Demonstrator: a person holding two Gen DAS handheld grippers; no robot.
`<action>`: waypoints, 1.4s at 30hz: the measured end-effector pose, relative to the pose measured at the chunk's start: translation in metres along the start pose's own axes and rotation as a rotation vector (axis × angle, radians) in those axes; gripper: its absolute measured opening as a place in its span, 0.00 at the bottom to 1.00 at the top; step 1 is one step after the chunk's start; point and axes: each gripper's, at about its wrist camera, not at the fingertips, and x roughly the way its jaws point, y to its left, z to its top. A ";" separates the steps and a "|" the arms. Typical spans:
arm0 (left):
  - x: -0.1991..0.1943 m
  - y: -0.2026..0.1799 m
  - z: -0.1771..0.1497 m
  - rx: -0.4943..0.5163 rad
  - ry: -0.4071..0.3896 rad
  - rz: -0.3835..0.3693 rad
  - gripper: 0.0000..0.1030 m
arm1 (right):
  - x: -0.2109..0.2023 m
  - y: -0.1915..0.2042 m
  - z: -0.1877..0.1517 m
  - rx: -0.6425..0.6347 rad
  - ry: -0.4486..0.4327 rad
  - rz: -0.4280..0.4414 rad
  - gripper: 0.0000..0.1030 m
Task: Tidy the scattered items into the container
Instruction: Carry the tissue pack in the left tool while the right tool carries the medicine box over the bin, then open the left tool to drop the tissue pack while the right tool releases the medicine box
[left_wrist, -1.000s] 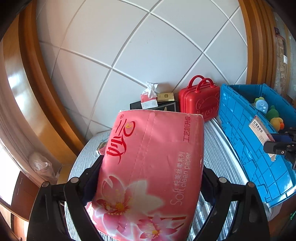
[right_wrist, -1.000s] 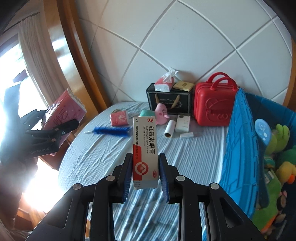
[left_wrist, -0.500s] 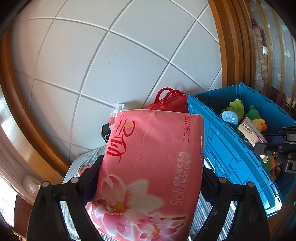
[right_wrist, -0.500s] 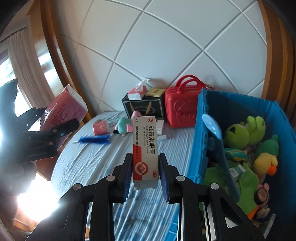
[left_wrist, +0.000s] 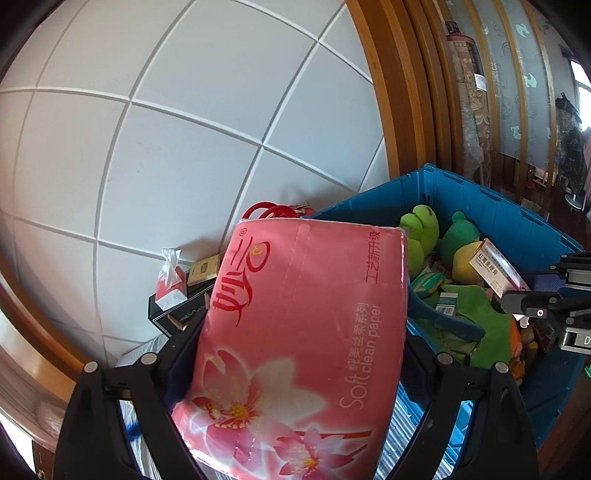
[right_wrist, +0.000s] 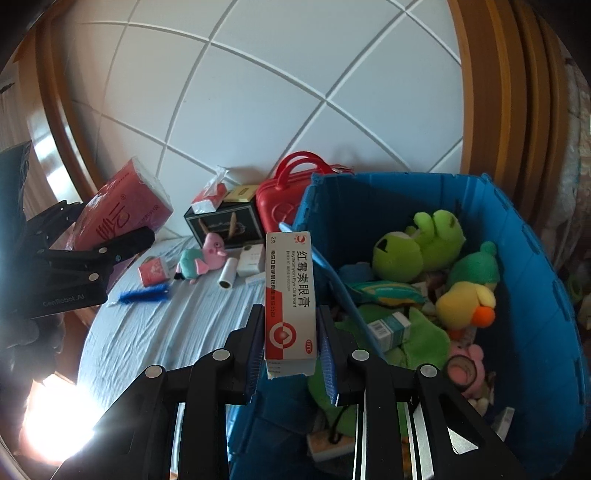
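Note:
My left gripper (left_wrist: 295, 354) is shut on a pink tissue pack (left_wrist: 303, 332), held in the air left of the blue crate (left_wrist: 491, 206). It also shows in the right wrist view (right_wrist: 125, 218). My right gripper (right_wrist: 291, 328) is shut on a white and red ointment box (right_wrist: 290, 295), held upright over the near left edge of the blue crate (right_wrist: 517, 258). The crate holds green plush frogs (right_wrist: 417, 243), a yellow plush duck (right_wrist: 465, 302) and small boxes.
On the blue striped tablecloth (right_wrist: 166, 332) lie a blue brush (right_wrist: 144, 295), a small red pouch (right_wrist: 153, 271), a pink and teal plush (right_wrist: 201, 258), a white roll (right_wrist: 227, 273) and a white box (right_wrist: 251, 260). A black box (right_wrist: 221, 221) and a red case (right_wrist: 280, 199) stand by the wall.
Both grippers have swung right toward the crate. The right gripper with the ointment box now hangs over the crate's edge; the tissue pack has come closer to the crate.

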 end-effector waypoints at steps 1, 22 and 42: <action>0.003 -0.006 0.004 0.007 -0.002 -0.011 0.87 | -0.002 -0.007 0.000 0.009 0.000 -0.012 0.26; 0.045 -0.124 0.071 0.156 -0.053 -0.259 0.87 | -0.045 -0.113 -0.024 0.185 -0.012 -0.237 0.26; 0.041 -0.132 0.083 0.076 -0.051 -0.291 1.00 | -0.066 -0.130 -0.028 0.211 -0.081 -0.311 0.99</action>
